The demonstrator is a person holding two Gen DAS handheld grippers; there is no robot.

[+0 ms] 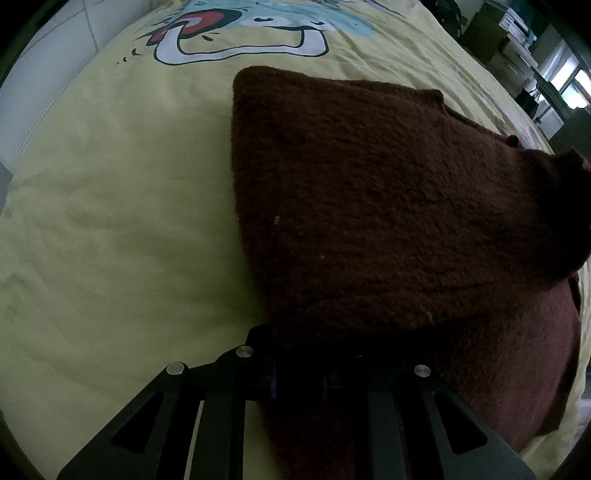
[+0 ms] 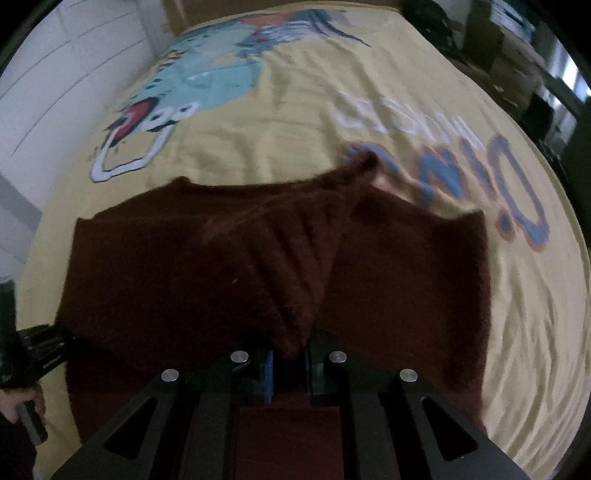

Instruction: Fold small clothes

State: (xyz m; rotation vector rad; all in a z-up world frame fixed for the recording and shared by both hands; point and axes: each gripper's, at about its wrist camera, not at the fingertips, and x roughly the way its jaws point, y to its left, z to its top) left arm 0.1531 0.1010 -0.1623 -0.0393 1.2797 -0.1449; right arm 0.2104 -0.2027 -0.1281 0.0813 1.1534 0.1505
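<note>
**Both grippers pinching brown knit on bed**

Right hand-held gripper (image 2: 288, 363), bottom centre of the right wrist view: jaws narrow, clamped on a bunched ridge of the dark brown knit garment (image 2: 177, 266). Folds fan out from the pinch toward upper right. Left hand-held gripper (image 1: 295, 354), bottom centre of its own view: jaws closed down on the garment's near edge, fingertips buried under cloth. Garment lies across the yellow bed sheet (image 1: 110, 221), which carries a cartoon print (image 1: 240, 33) at top. Person's hand (image 2: 22, 406) at lower left edge.
</note>
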